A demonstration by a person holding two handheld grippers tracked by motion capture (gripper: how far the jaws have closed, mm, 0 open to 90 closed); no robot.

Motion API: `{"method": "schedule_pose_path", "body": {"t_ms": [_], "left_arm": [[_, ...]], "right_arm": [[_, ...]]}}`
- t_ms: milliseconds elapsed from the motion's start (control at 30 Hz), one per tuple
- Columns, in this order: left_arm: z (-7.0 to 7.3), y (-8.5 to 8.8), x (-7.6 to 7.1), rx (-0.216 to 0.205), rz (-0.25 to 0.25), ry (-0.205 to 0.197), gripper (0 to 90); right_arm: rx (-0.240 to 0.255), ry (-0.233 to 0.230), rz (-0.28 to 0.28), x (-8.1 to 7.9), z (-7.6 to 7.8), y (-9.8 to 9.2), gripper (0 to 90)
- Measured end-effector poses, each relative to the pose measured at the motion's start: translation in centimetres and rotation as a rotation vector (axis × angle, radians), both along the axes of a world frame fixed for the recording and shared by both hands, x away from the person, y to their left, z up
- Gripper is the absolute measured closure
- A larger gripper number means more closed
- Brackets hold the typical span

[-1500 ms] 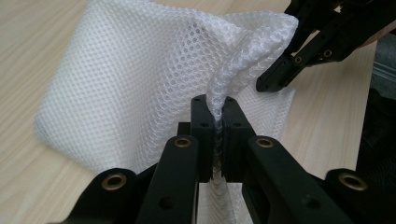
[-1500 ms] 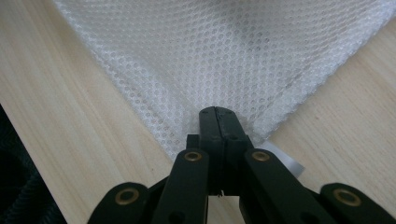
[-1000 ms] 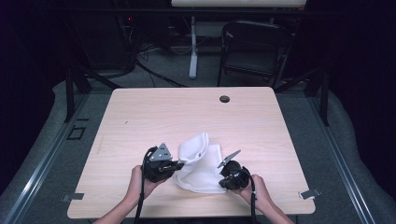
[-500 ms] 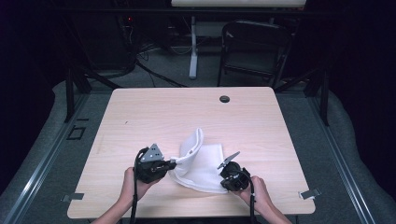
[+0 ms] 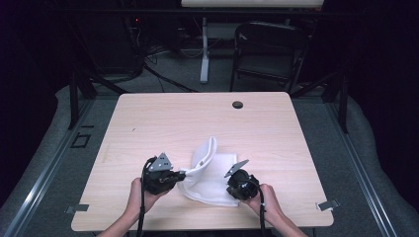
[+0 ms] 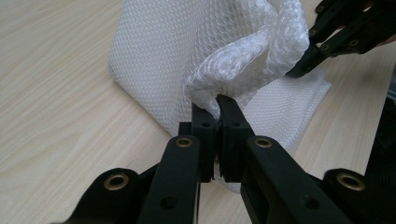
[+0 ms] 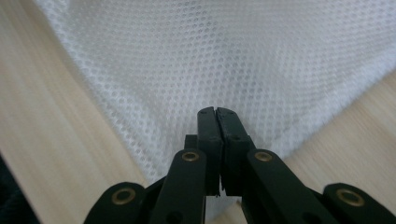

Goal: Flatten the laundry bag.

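A white mesh cloth (image 5: pixel 207 170) lies on the wooden table (image 5: pixel 173 118) near its front edge, between my two grippers. My left gripper (image 5: pixel 184 174) is shut on a bunched fold of the cloth (image 6: pixel 187 46), which rises from the closed jaws (image 6: pixel 217 105) and stands up as a ridge. My right gripper (image 5: pixel 227 186) is at the cloth's right side, jaws shut. In the right gripper view its tips (image 7: pixel 217 112) lie over the flat mesh (image 7: pixel 210 51), and I see no fabric between them. The left gripper view shows the right gripper (image 6: pixel 299 70) touching the lifted fold's edge.
A dark cable hole (image 5: pixel 237 104) sits near the table's far edge. Bare wood stretches to the left, right and far side of the cloth. Behind the table stand a black chair (image 5: pixel 269 49) and a white stand (image 5: pixel 204 54) on grey floor.
The left gripper has drawn slightly left with the cloth in it, and the raised part of the cloth has narrowed into an upright fold. The right gripper has stayed put.
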State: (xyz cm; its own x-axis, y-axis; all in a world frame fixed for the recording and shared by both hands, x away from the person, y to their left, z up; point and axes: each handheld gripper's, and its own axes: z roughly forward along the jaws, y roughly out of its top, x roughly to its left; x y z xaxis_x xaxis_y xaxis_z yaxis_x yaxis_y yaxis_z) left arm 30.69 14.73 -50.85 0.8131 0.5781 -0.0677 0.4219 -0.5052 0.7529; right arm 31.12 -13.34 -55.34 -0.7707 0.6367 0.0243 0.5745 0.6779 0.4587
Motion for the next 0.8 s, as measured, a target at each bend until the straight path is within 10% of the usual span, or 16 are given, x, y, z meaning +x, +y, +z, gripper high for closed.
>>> {"method": "schedule_pose_path", "body": {"t_ms": [800], "left_arm": [[-1.5, 1.5, 0.1, -0.016, 0.070, 0.144, 86.5]], "right_arm": [[-0.024, 0.062, -0.089, 0.5, 0.0, -2.4, 90.0]]}}
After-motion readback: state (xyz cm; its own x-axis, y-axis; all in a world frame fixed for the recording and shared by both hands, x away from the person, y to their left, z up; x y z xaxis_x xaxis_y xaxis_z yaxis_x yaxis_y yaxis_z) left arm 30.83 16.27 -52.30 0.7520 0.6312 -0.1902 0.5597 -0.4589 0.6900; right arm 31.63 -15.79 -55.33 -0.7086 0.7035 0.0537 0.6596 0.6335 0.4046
